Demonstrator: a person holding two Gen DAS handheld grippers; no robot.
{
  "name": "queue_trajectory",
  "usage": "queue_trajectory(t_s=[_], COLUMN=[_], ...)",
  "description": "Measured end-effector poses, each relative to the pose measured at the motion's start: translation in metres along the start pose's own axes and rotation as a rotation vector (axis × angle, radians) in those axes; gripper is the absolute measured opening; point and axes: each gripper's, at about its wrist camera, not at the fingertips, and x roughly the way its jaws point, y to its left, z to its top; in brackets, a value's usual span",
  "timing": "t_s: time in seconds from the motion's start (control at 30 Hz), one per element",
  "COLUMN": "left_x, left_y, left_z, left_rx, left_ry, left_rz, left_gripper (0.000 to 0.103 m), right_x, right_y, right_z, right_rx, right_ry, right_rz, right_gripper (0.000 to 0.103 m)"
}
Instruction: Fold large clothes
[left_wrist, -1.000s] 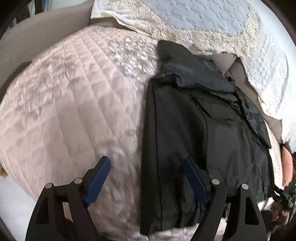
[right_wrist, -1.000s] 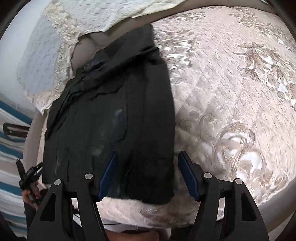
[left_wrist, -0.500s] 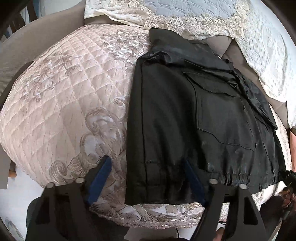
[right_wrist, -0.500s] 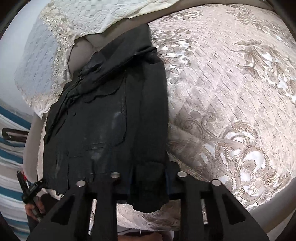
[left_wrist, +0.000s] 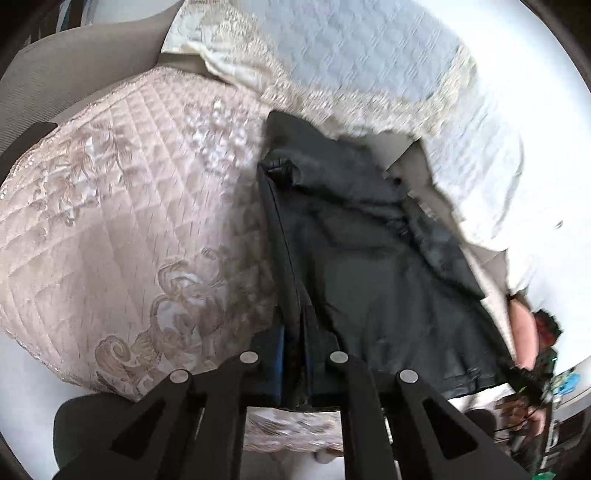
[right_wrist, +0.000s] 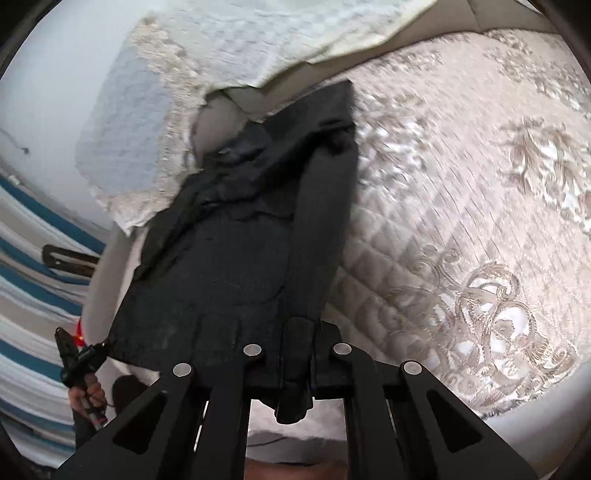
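Here, both views look down along the fingers onto a bed.
Garment: black jacket (left_wrist: 376, 258) (right_wrist: 236, 258), already folded to a long narrow panel, lying on a quilted beige bedspread (left_wrist: 122, 229) (right_wrist: 461, 229).
Location: directly ahead of both tools; a lace-edged white pillow cover (left_wrist: 369, 74) (right_wrist: 207, 85) sits just beyond its far end.
Left hand-held gripper (left_wrist: 293, 363): jaws just closed, clenched on the hem corner at the jacket's left edge; fabric is pinched between the blue pads.
Right hand-held gripper (right_wrist: 295, 363): jaws just closed too, grasping the hem corner at the right edge; a tab of cloth hangs out below the pads.
Long axis: runs away from the grippers, hem nearest, collar end farthest, near the pillow cover.
Facing: pocket side up, as far as blur allows.
Handling, est.: soft, limp, fairly light; shell looks smooth & a bit slick, so layers may slide apart when lifted. Not fragile.
Where to hold: the two hem corners, w/ all layers in the pinch, keeping the hem taut between hands.
Other: person's hand (right_wrist: 86, 391) holding the other tool shows at far left of right view.
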Motion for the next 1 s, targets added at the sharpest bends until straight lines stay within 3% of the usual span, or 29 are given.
queue_trajectory(t_s=[0.17,0.3,0.5,0.63,0.7,0.83,0.93,1.0], left_x=[-0.032,-0.037,-0.026,-0.005,0.014,0.061,0.109,0.142], left_y=[-0.01,-0.013,-0.029,-0.049,-0.058,-0.059,-0.05,-0.039], left_z=[-0.011,-0.008,0.039,0.094,0.128,0.185,0.213,0.221], left_rx=[0.008,-0.024,-0.031,-0.011,-0.006,-0.043,-0.08,-0.097], left_ry=[-0.033,-0.054,-0.132,-0.171,-0.185,-0.175,-0.155,-0.123], left_rz=[-0.072,-0.122,-0.183,-0.197,-0.18,-0.157,-0.084,0.006], left_gripper=[0.008,0.008,0.008,0.008,0.008,0.008,0.008,0.008], right_x=[-0.026,-0.042,-0.044,-0.036,-0.022,0.029,0.074,0.094], right_y=[0.018,0.011,0.025,0.042,0.045,0.042,0.017,0.003], right_z=[-0.016,-0.019,0.025,0.074,0.103,0.154,0.174,0.181], right_rx=[-0.01,0.053,0.073,0.05,0.051,0.033,0.055,0.079], right_ry=[-0.022,-0.067,-0.138,-0.169,-0.17,-0.119,-0.085,-0.08], right_rz=[0.035,0.097,0.179,0.194,0.188,0.084,0.022,-0.005], right_gripper=[0.008,0.008,0.008,0.008,0.008,0.008,0.009,0.013])
